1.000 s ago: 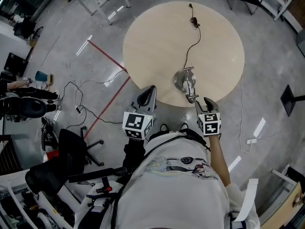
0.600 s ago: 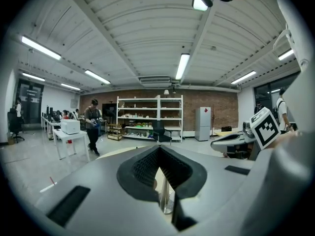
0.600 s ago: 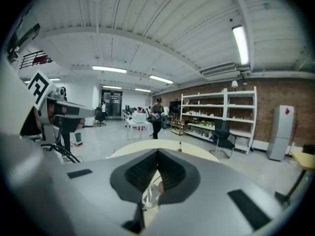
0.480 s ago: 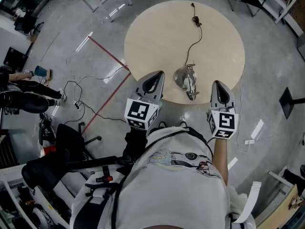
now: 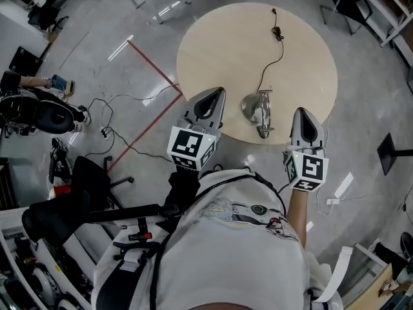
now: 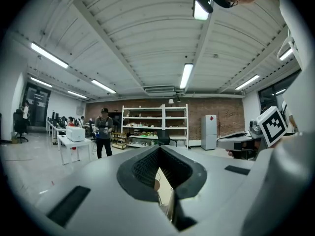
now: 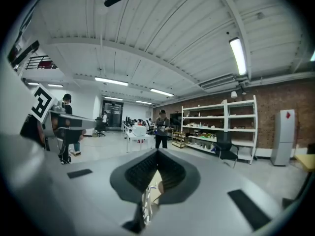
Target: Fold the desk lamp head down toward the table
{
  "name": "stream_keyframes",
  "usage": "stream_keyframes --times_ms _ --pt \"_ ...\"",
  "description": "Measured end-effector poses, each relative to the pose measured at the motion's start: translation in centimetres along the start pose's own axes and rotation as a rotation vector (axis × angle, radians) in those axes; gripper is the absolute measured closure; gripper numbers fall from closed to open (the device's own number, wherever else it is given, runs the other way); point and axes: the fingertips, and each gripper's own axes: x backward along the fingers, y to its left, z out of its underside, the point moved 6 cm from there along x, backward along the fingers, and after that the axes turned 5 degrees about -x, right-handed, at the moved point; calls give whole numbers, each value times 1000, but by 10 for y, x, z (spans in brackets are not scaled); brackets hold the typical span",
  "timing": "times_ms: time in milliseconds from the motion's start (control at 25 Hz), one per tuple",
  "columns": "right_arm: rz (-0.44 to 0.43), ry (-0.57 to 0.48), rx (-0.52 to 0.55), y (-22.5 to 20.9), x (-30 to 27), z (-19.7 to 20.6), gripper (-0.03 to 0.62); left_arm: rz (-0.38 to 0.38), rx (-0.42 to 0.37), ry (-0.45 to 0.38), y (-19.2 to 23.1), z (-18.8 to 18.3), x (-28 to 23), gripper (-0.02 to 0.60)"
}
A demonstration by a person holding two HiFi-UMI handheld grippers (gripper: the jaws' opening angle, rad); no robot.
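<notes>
**Lamp lies low between my two shut grippers**

The lamp [image 5: 258, 112] rests on the table [image 5: 219, 50] at its near edge, long axis running away from me. My left gripper [image 5: 214, 97] is to the lamp's left. My right gripper [image 5: 301, 115] is to its right and, I judge, slightly closer. Both aim level over it, fingers pressed together on nothing.
</notes>
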Motion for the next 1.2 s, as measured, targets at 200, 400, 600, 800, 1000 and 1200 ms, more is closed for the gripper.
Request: stream_keyframes --times_ms 200,400,600,800,1000,1200 --pt "-3 -1 -9 1 -6 -2 588 -11 3 5 7 1 0 579" --pt "-14 4 -14 6 -11 -1 588 -17 4 11 10 3 2 580" --pt "-17 4 -11 6 -15 -3 589 -30 -1 13 15 5 0 579" --pt "-24 1 -14 12 -12 -9 588 -37 -4 8 18 0 6 579" --pt "-24 -1 -24 8 -12 -7 589 -27 -3 9 14 4 0 580" --pt "-18 2 -19 7 -10 -5 591 -20 -5 15 12 7 -1 580"
